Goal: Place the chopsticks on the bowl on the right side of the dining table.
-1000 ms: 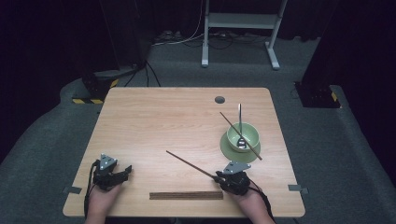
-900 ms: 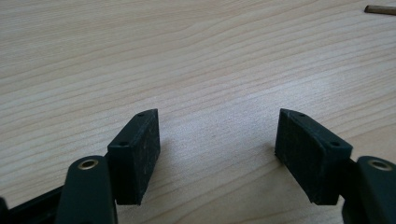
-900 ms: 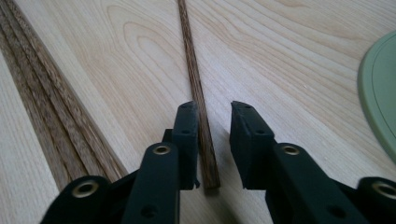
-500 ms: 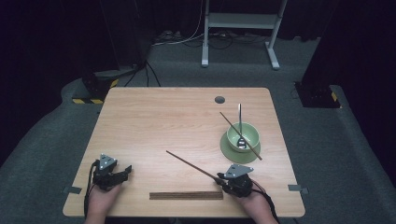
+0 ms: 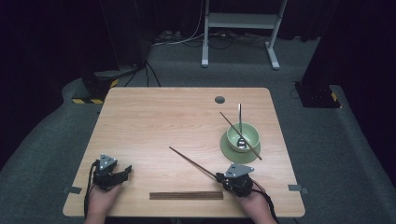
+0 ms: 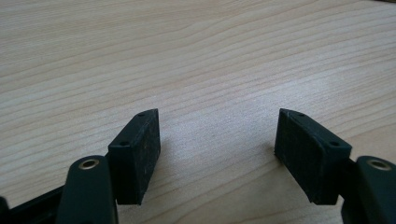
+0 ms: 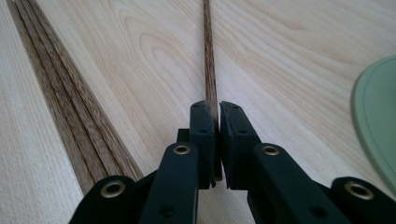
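My right gripper (image 5: 223, 178) (image 7: 216, 108) is shut on the near end of a dark wooden chopstick (image 5: 192, 161) (image 7: 208, 56), which runs up and left over the table. A second chopstick (image 5: 240, 136) leans across a green bowl (image 5: 243, 136) on a green plate (image 5: 240, 151), with a metal spoon (image 5: 240, 126) standing in the bowl. Near the front left corner my left gripper (image 5: 126, 171) (image 6: 217, 135) is open, nothing but bare wood between its jaws.
A flat dark wooden strip (image 5: 186, 195) (image 7: 70, 107) lies along the front edge, just left of my right gripper. The wooden table (image 5: 154, 121) has a round cable hole (image 5: 219, 99) at the back. Cables and a metal stand base (image 5: 240, 28) lie on the floor beyond.
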Action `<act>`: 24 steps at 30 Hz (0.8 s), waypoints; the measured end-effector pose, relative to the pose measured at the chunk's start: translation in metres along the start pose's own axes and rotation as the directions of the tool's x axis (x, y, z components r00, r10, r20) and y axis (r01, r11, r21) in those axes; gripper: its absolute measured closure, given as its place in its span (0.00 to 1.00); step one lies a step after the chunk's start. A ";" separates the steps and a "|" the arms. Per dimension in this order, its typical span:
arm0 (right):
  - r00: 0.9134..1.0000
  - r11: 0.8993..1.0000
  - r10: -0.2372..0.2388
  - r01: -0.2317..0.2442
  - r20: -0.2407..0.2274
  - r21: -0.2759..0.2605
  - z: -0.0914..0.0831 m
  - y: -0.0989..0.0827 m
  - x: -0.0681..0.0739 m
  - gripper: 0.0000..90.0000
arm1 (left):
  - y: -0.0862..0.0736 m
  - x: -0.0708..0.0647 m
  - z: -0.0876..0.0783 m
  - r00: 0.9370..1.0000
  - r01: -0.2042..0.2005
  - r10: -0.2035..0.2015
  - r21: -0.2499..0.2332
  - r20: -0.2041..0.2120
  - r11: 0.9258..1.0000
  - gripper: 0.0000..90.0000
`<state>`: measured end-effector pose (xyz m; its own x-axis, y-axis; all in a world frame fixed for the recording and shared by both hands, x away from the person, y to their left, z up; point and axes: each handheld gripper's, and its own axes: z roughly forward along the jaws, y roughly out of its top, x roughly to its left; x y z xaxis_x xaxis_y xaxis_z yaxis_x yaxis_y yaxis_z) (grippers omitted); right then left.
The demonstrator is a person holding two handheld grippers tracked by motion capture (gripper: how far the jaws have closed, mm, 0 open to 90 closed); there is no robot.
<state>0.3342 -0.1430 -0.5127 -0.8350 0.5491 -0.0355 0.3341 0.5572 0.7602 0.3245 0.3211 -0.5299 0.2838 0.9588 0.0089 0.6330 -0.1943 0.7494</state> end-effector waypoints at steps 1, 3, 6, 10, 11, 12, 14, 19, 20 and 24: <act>1.000 1.000 0.001 -0.001 0.001 -0.007 -0.001 0.001 0.000 0.94 | 0.000 0.000 0.000 1.000 0.001 -0.001 0.000 0.002 1.000 0.35; 1.000 1.000 -0.004 0.004 0.003 -0.018 -0.003 0.002 0.000 0.94 | 0.000 0.000 0.000 1.000 -0.001 0.001 0.000 0.001 1.000 0.35; 1.000 0.999 0.001 -0.001 0.010 -0.032 -0.006 0.004 0.000 0.94 | 0.000 0.000 0.000 1.000 -0.002 0.002 -0.001 0.000 1.000 0.35; 1.000 0.999 -0.002 0.003 0.022 -0.053 -0.010 0.006 0.000 0.94 | 0.000 0.000 0.000 1.000 -0.002 0.002 -0.001 0.000 1.000 0.35; 1.000 0.998 0.001 0.001 0.024 -0.058 -0.011 0.007 0.000 0.94 | 0.000 -0.001 0.000 1.000 -0.003 0.003 -0.001 -0.002 1.000 0.35; 1.000 0.998 0.004 -0.002 0.028 -0.068 -0.013 0.008 -0.001 0.94 | 0.000 0.000 0.000 1.000 -0.003 0.003 -0.001 -0.001 1.000 0.35; 1.000 0.997 0.004 -0.002 0.029 -0.073 -0.014 0.009 -0.001 0.94 | 0.000 0.000 0.000 1.000 -0.003 0.003 0.000 0.000 1.000 0.35; 0.999 0.995 0.010 -0.005 0.051 -0.099 -0.022 0.012 -0.002 0.94 | 0.000 0.000 0.000 1.000 -0.003 0.003 -0.001 0.000 1.000 0.35; 0.998 0.995 0.010 -0.004 0.054 -0.102 -0.023 0.013 -0.003 0.94 | 0.000 0.000 0.000 1.000 -0.002 0.002 0.000 0.001 1.000 0.35; 0.998 0.993 0.015 -0.008 0.067 -0.115 -0.027 0.014 -0.005 0.94 | 0.000 -0.001 0.000 1.000 -0.007 0.007 -0.003 -0.003 1.000 0.35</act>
<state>0.3311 -0.1552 -0.4845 -0.7983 0.5984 -0.0674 0.2879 0.4776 0.8301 0.3243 0.3200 -0.5298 0.2856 0.9582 0.0163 0.6292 -0.2003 0.7510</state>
